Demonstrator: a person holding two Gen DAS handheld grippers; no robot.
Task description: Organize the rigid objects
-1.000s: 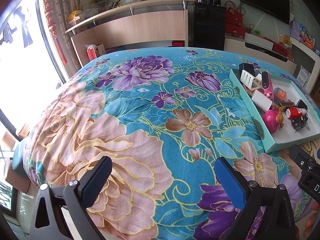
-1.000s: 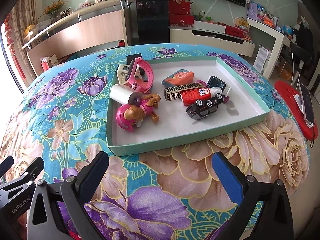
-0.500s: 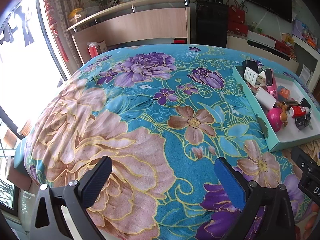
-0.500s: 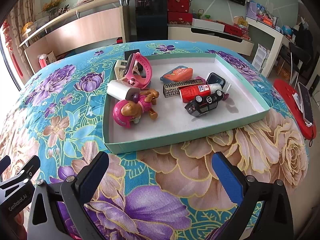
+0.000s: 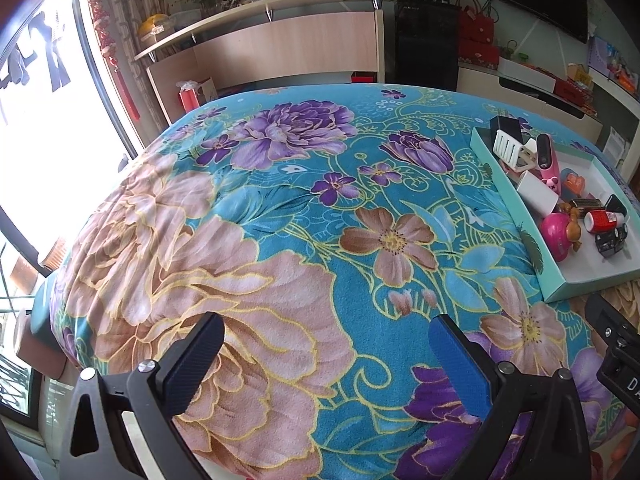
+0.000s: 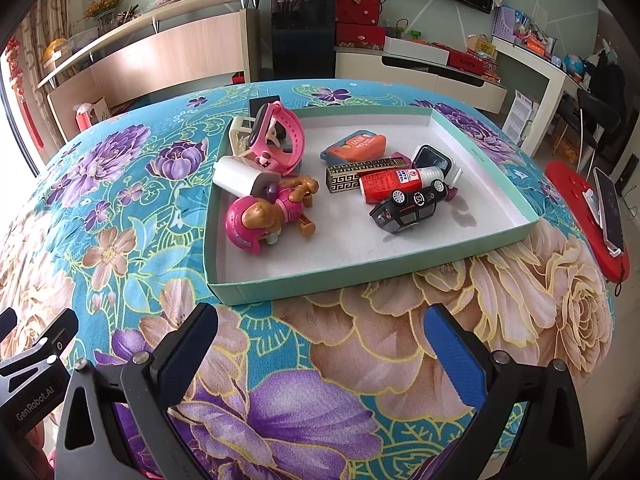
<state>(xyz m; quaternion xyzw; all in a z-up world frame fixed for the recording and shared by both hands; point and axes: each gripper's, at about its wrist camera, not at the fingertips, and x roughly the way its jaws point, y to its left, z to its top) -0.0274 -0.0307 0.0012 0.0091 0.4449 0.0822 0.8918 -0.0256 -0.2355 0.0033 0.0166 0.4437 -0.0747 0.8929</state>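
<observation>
**Both grippers empty, objects gathered in tray**

I see my left gripper (image 5: 326,346) spread wide, nothing between its blue pads, hovering over the floral blanket (image 5: 280,240) covering the surface. To its right sits the teal tray (image 6: 360,276).

My right gripper (image 6: 320,338) is likewise spread and empty, just short of the tray's near wall. Inside the tray, left to right: a white cylinder (image 6: 234,178) by the left wall, a pink watch (image 6: 280,136) behind it, a pink-helmeted dog toy (image 6: 268,216) lying on its side, a gold-patterned box (image 6: 360,174), a red bottle (image 6: 396,184) touching a black toy car (image 6: 408,208). An orange case (image 6: 354,146) lies farther back.
</observation>
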